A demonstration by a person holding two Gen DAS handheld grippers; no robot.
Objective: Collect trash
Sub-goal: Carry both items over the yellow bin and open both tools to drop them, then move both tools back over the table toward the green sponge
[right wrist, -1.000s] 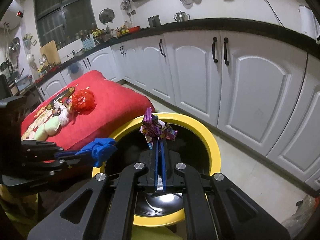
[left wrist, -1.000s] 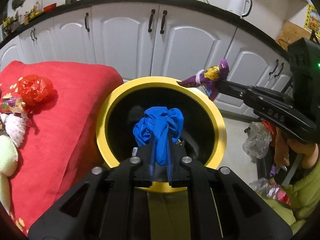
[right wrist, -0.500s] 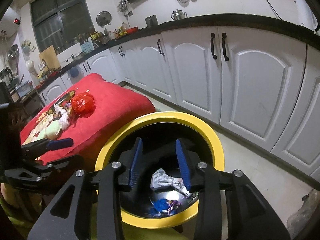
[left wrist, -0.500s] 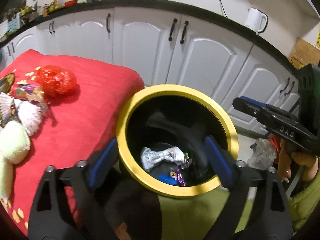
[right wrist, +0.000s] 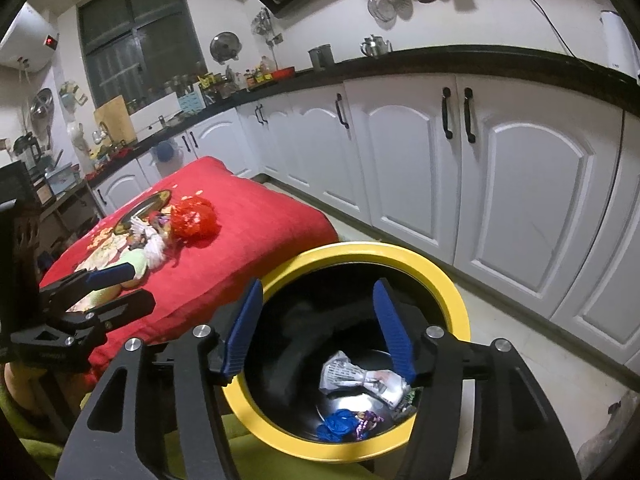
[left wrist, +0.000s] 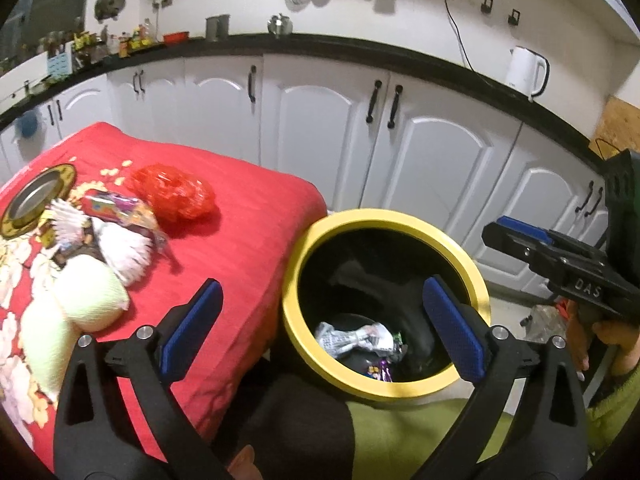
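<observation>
A yellow-rimmed black bin [left wrist: 380, 216] [right wrist: 360, 249] stands beside a red-covered table [left wrist: 248, 248]. Inside the bin lie crumpled white paper [left wrist: 348, 336] [right wrist: 352, 372], a blue wad [right wrist: 340, 426] and a purple wrapper [right wrist: 366, 422]. My left gripper [left wrist: 320, 292] hovers over the bin's left rim, its jaws opening wide and empty. Over the bin's mouth, my right gripper [right wrist: 318, 286] has its jaws opening with nothing between them. On the table lie a red plastic crumple [left wrist: 172, 192] [right wrist: 194, 216], a colourful wrapper [left wrist: 116, 206] and white pleated papers [left wrist: 120, 240].
Pale green soft pieces [left wrist: 88, 296] and a metal plate [left wrist: 38, 200] lie at the table's left. White cabinets [right wrist: 520, 184] run behind under a black counter. A clear plastic bag [left wrist: 544, 320] sits on the floor to the right. Green-clad legs are below the bin.
Both grippers opened; the blue wad dropped from the left and the purple wrapper from the right into the bin. The left gripper has lifted and swung left toward the table.
</observation>
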